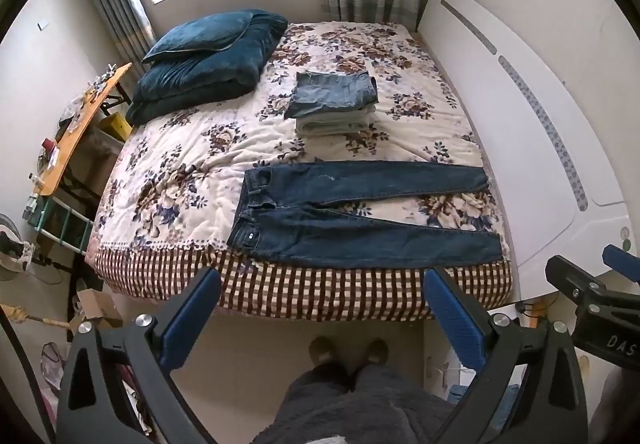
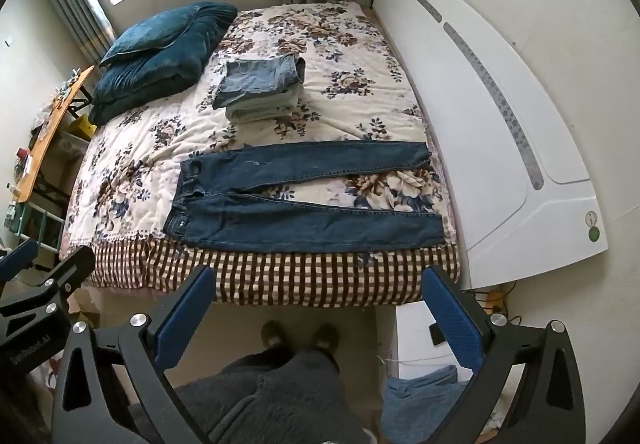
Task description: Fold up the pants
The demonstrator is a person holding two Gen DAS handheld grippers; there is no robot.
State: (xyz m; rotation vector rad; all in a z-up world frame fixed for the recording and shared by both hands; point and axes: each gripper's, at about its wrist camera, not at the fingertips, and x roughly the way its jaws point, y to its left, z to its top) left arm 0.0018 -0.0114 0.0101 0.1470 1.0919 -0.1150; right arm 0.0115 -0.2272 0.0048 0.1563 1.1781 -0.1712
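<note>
Dark blue jeans [image 1: 360, 220] [image 2: 304, 200] lie spread flat along the near edge of the flowered bed [image 1: 180, 164] [image 2: 132, 148], waistband to the left and the two legs parted toward the right. My left gripper [image 1: 322, 276] hovers open in front of the bed's checked side, short of the jeans, with nothing between its fingers. My right gripper [image 2: 320, 274] hangs the same way, open and empty, just off the bed edge. Each gripper shows at the border of the other's view: the right gripper [image 1: 588, 264] and the left gripper [image 2: 54, 254].
A stack of folded clothes [image 1: 334, 100] [image 2: 260, 88] sits mid-bed behind the jeans. A teal quilt and pillow [image 1: 208, 60] lie at the far left corner. A white headboard [image 1: 520, 104] bounds the right side, a cluttered desk [image 1: 76, 128] the left. A person's feet [image 1: 348, 352] stand below.
</note>
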